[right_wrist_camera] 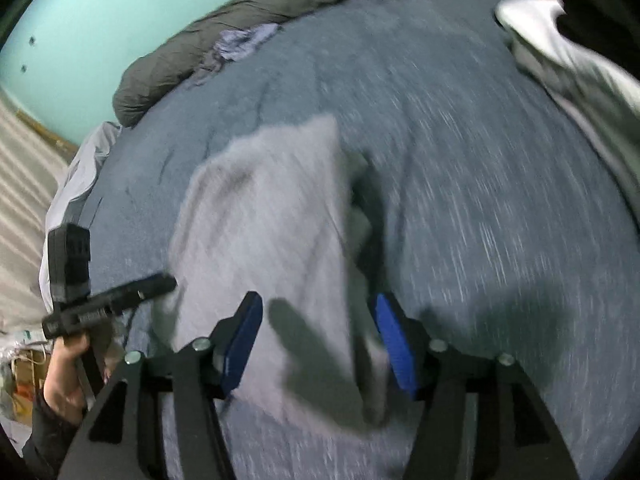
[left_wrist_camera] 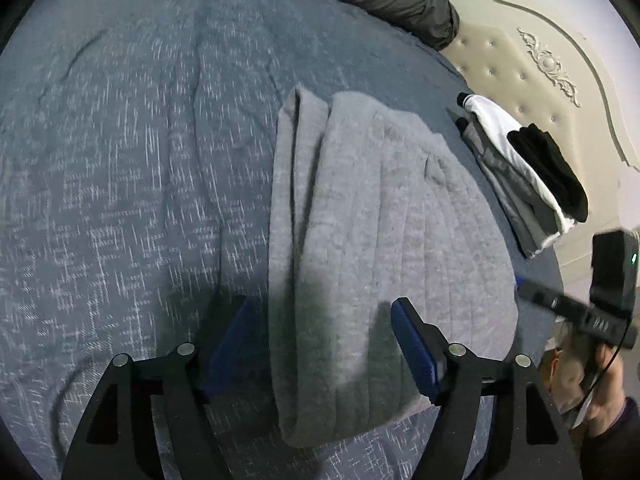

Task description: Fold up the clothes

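L wrist: left gripper (left_wrist_camera: 320, 312) open, empty, over near end of 1 folded grey garment (left_wrist_camera: 380, 220) on the blue bed cover (left_wrist_camera: 120, 160). Beyond garment: 1 stack (left_wrist_camera: 520, 168), headboard (left_wrist_camera: 540, 60).

R wrist (blurred): right gripper (right_wrist_camera: 316, 312) open, empty, garment (right_wrist_camera: 260, 208) between fingers. Teal wall (right_wrist_camera: 100, 8) behind.

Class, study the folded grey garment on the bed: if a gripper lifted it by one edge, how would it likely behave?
The grey garment would probably sag and unfold, since its layers lie soft and loosely stacked. It likely feels light, being thin knit cloth. It seems unlikely to slip from the jaws, given its fuzzy surface, and should drag rather than slide on the textured bedspread.
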Motion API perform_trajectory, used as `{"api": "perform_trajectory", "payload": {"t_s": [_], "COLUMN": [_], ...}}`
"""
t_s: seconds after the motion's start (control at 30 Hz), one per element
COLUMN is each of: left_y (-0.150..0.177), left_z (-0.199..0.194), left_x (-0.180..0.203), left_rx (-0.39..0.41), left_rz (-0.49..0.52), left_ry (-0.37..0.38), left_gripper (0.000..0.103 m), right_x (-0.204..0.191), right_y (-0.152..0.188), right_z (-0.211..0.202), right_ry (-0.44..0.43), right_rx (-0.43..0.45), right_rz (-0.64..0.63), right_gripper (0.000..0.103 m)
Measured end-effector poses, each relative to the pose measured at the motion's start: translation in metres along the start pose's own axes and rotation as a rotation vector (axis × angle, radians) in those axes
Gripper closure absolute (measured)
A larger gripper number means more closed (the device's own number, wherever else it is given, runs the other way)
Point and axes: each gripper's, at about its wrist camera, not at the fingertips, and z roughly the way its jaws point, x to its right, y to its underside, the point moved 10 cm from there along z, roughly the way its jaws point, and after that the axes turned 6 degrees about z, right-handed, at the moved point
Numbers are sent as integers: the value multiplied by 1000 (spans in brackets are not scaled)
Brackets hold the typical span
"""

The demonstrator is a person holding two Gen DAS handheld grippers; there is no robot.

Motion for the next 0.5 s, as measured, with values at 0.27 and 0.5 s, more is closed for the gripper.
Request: {"api": "perform_trajectory", "payload": {"t_s": [0.27, 0.5], "left_y": [13, 18], "left_z": [15, 24], "left_x": [3, 2], "left_rx": [-68, -85], "left_rz": [-40, -54], "left_ry": [58, 71], "left_gripper": [26, 26], "right_x": [-5, -7], "right_y": [14, 14], "right_z": [20, 43], "right_ry": [-54, -83], "right_rx": [-51, -104], "right_rz": [31, 57], "right_gripper": [30, 25]}}
